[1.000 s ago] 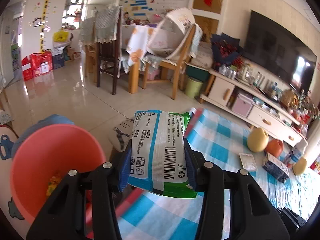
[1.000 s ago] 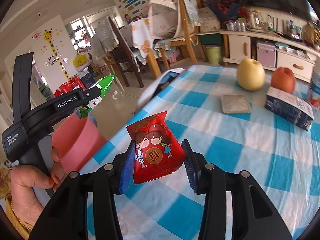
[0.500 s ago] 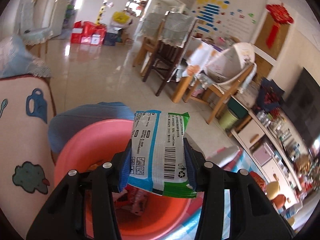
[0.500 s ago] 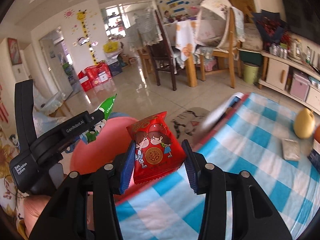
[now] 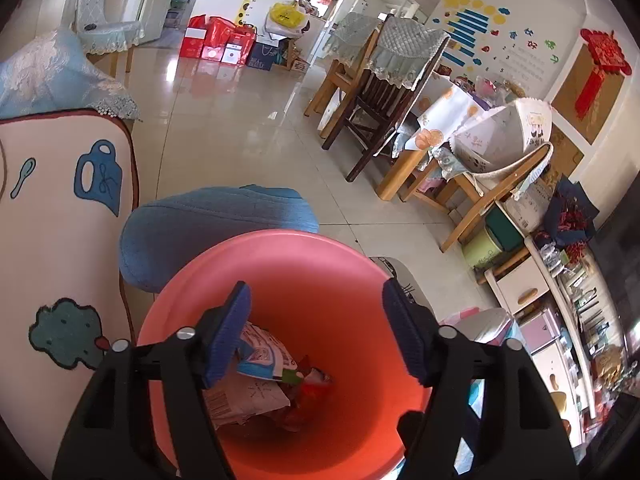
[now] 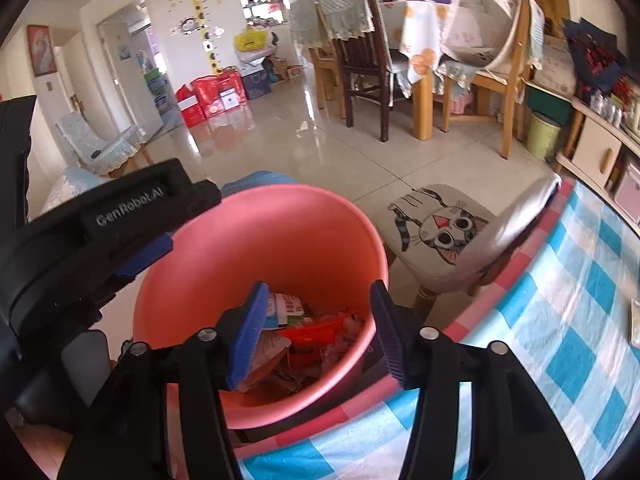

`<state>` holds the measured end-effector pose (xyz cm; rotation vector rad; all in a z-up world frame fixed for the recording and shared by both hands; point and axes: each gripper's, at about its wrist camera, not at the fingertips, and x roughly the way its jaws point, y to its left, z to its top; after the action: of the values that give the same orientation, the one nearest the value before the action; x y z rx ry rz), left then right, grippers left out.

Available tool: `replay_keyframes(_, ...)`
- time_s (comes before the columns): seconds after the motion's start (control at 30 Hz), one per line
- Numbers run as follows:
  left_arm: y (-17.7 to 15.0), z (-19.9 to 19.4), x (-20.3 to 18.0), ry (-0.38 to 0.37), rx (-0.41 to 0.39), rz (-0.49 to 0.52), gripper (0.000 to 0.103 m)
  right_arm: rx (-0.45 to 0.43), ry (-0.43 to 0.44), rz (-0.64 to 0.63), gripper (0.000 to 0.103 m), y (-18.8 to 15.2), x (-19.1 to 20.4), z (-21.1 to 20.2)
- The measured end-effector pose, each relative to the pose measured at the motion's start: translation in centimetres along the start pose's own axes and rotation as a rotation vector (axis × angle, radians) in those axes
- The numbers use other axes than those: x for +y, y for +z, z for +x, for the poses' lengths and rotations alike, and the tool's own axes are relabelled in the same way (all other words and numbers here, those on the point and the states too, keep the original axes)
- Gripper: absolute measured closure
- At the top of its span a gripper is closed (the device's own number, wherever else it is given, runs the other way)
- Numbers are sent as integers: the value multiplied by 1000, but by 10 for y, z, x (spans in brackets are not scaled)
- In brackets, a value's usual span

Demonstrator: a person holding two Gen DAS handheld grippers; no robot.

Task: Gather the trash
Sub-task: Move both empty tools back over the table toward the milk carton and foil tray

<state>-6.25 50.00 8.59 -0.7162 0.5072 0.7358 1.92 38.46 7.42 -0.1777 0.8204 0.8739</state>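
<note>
A pink bucket (image 5: pixel 304 280) stands on the floor by the table and holds several wrappers (image 5: pixel 256 384). My left gripper (image 5: pixel 316 332) is open and empty right above its mouth. In the right wrist view my right gripper (image 6: pixel 316 328) is open and empty over the same bucket (image 6: pixel 288 240), with wrappers (image 6: pixel 316 340) lying inside, among them a white and green packet (image 6: pixel 286 310). The left gripper's body (image 6: pixel 100 232) shows at the left of that view, over the bucket's rim.
The blue checked tablecloth (image 6: pixel 572 328) with a red border lies at the right. A stool with a cat cushion (image 6: pixel 436 232) stands beside the bucket. A blue cushion (image 5: pixel 216 220) lies behind the bucket. Dining chairs (image 5: pixel 384 92) and a TV cabinet (image 5: pixel 532 292) stand further off.
Both grippers swung from the table to above the bucket and opened. The white and green packet and the red packet dropped from them into the bucket.
</note>
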Motion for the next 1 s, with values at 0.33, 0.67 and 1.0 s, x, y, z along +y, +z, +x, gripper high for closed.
replay_keyframes(0.33, -18, -14, -46, -57, -70, 188, 10, -96, -149, 81, 15, -35, -28, -54)
replay_keyframes(0.67, -55, -25, -100, -111, -59, 416, 6, -99, -241, 133, 15, -70, -66, -96)
replay_keyframes(1.0, -84, -34, -133, -140, -60, 531, 5, -103, -287, 184, 13, -107, -95, -127)
